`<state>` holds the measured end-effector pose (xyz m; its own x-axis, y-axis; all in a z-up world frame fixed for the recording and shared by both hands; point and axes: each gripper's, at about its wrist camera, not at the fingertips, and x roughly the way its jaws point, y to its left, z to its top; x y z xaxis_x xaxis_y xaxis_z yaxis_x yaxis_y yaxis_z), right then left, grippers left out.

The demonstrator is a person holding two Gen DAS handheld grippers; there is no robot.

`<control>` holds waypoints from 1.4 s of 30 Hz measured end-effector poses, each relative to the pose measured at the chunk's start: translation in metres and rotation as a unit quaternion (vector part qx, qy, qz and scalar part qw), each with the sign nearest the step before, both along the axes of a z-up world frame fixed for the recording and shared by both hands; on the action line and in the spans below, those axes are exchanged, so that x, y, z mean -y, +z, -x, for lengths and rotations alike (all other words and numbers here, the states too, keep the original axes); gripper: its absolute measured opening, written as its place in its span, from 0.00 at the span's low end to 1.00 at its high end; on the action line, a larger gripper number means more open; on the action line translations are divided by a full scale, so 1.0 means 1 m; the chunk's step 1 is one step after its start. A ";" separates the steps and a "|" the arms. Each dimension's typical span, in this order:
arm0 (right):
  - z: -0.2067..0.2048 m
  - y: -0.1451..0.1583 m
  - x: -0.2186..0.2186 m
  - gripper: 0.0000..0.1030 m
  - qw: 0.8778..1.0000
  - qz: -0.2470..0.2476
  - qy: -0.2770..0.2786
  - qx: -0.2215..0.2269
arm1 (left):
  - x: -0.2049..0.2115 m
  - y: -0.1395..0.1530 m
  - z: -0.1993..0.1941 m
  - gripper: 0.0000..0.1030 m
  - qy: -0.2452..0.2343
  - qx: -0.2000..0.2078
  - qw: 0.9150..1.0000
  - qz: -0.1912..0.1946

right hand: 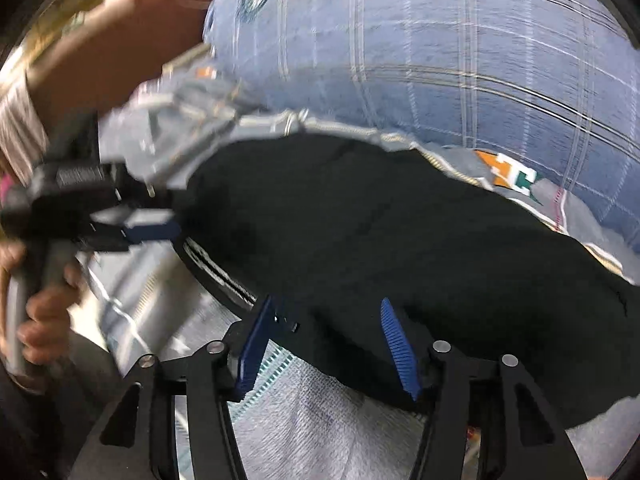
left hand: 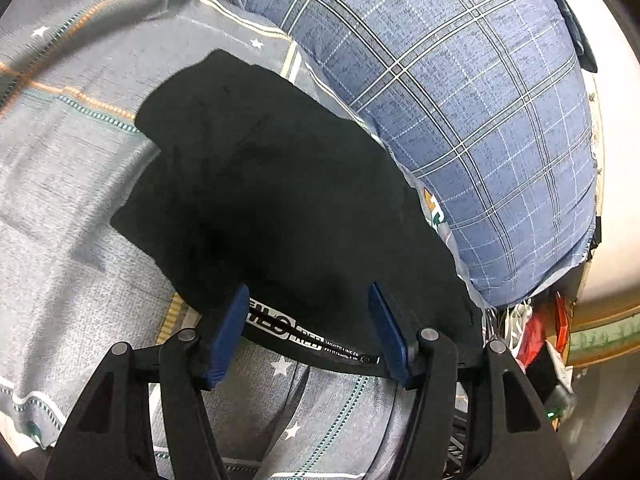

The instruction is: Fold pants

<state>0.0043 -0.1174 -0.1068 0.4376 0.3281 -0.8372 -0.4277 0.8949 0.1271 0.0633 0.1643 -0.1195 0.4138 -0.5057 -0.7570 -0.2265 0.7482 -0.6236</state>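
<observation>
Black pants (left hand: 272, 200) lie folded on a grey star-print bed sheet (left hand: 68, 184), the printed waistband (left hand: 304, 336) toward me. My left gripper (left hand: 308, 300) is open, its blue fingers astride the waistband edge, holding nothing. In the right wrist view the pants (right hand: 400, 248) fill the middle. My right gripper (right hand: 328, 312) is open over their near edge. The left gripper (right hand: 160, 228) shows at the far left, at the waistband (right hand: 216, 272), with a hand on its handle.
A big blue plaid pillow (left hand: 460, 120) lies right behind the pants, also in the right wrist view (right hand: 440, 40). Clutter (left hand: 536, 336) sits past the bed's right edge by a white wall. A brown headboard (right hand: 120, 40) stands at the upper left.
</observation>
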 end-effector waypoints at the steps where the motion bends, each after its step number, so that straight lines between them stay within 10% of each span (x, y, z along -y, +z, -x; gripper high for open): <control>1: 0.000 -0.004 -0.003 0.56 1.000 0.004 0.004 -0.002 | 0.000 0.000 -0.001 0.58 0.001 -0.001 1.000 0.002; 8: 0.003 -0.020 -0.023 0.54 0.993 0.114 0.014 0.039 | 0.002 -0.002 -0.014 0.58 0.009 -0.015 1.000 -0.020; 13: 0.002 -0.021 -0.029 0.09 0.989 0.142 0.011 0.050 | 0.004 -0.009 -0.024 0.57 0.023 -0.033 0.999 -0.029; 16: 0.003 -0.013 -0.023 0.04 0.992 0.115 0.005 0.044 | -0.001 -0.013 -0.023 0.55 0.035 -0.041 0.998 -0.020; 23: 0.000 0.003 -0.007 0.02 0.998 0.051 -0.003 0.032 | -0.018 -0.004 -0.020 0.00 0.086 -0.015 0.996 -0.022; 29: 0.003 0.014 0.001 0.01 0.999 0.029 0.003 0.033 | -0.021 0.026 0.003 0.00 0.088 0.036 0.995 -0.038; 31: 0.004 0.015 0.003 0.01 0.999 0.025 0.001 0.031 | -0.019 0.020 0.003 0.16 0.072 0.022 0.997 -0.020; 33: 0.002 0.010 0.001 0.01 0.999 0.030 0.000 0.025 | -0.009 0.010 -0.002 0.64 0.053 0.001 0.998 -0.015; 42: 0.002 0.015 0.005 0.01 1.000 0.012 0.005 0.015 | 0.004 -0.014 -0.012 0.55 0.046 -0.036 0.998 0.016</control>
